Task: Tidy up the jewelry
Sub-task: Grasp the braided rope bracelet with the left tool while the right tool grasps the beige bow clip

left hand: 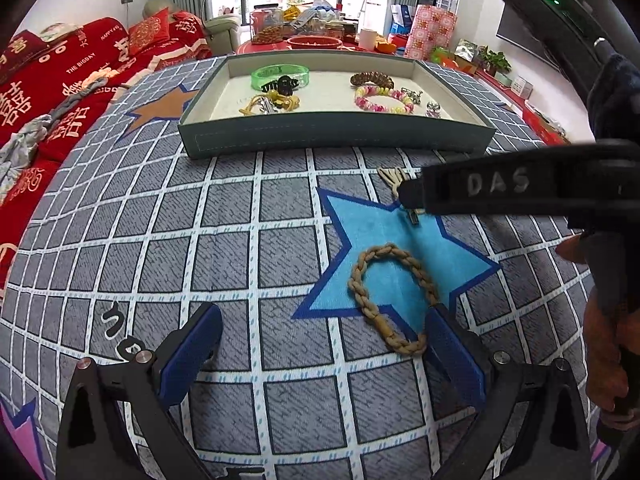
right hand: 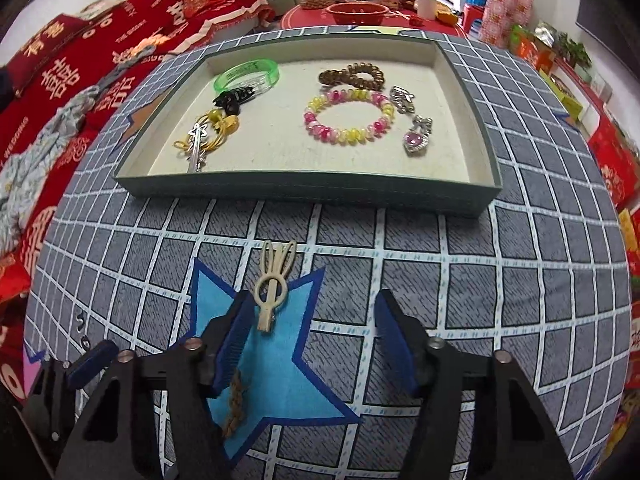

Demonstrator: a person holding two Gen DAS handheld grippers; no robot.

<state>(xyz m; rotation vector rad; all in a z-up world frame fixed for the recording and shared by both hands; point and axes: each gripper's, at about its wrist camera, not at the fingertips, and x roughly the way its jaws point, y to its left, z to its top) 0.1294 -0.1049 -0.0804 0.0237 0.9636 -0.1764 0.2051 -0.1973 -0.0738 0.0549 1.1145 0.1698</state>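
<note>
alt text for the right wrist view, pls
The open right gripper hovers over a cream rabbit-ear hair clip lying beside its left finger on a blue star of the grid-patterned cloth. Beyond sits a shallow tray holding a pink-and-yellow bead bracelet, a green bangle and other pieces.

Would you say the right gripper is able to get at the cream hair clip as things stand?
Probably yes. The right gripper is open, and the hair clip lies flat on the cloth just ahead of its left finger, its tail end beside that pad. Nothing covers it; the braided bracelet lies apart, nearer the left gripper.
</note>
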